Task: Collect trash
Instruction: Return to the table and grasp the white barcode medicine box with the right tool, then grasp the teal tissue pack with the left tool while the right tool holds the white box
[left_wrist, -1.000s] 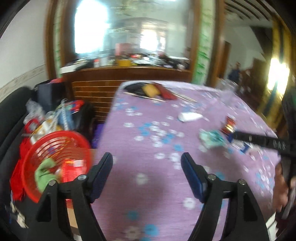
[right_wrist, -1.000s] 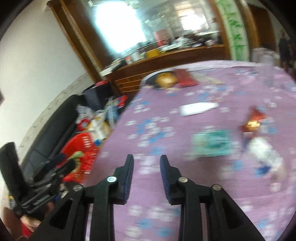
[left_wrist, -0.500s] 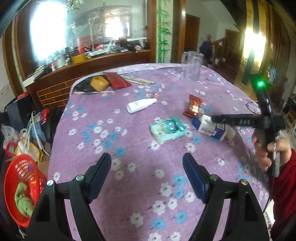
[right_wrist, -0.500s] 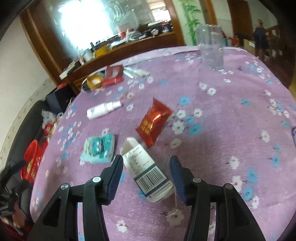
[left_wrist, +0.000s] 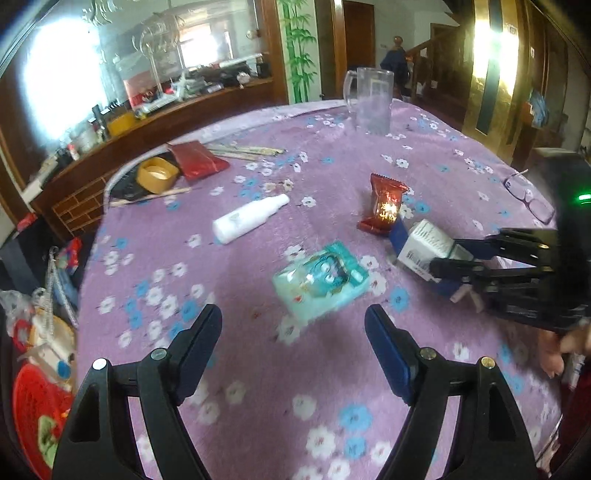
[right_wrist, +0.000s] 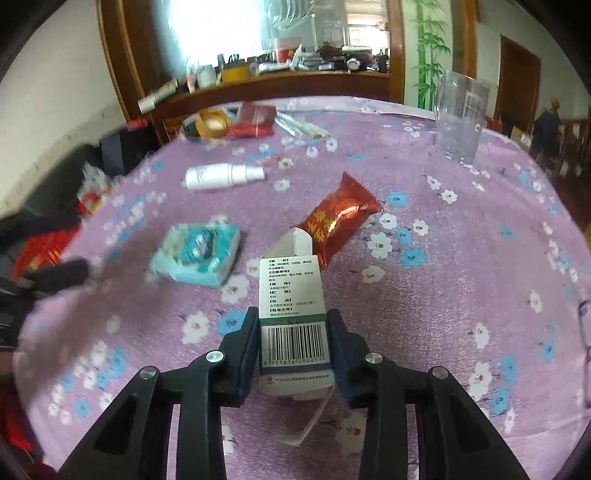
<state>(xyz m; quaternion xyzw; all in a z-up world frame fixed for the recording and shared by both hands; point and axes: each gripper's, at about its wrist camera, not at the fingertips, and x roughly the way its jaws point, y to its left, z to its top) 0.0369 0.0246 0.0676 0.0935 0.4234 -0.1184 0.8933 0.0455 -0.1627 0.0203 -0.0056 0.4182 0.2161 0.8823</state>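
The right gripper (right_wrist: 291, 354) had its pads pressed against both sides of a white carton (right_wrist: 293, 314) with a barcode, gripping it near its barcoded end, close to the tabletop's near edge; whether the carton had left the cloth was hard to tell from either view. Its far flap stood open, and a loose strip hung under it, so the thin card might buckle or slide out under a hard squeeze or a fast swing. The left gripper (left_wrist: 293, 345) hung empty, jaws wide apart, above the purple flowered tablecloth (left_wrist: 258, 387), aimed at the teal tissue pack (left_wrist: 320, 278) just ahead. Closing on that soft pack off-centre could push it away rather than catch it. Just beyond the carton lay a red snack wrapper (right_wrist: 338, 218), and farther toward the middle a white spray bottle (right_wrist: 221, 176), which might roll if bumped. The red basket (left_wrist: 31, 410) sat off the table's left edge, so a rushed carry could drop trash short of it.
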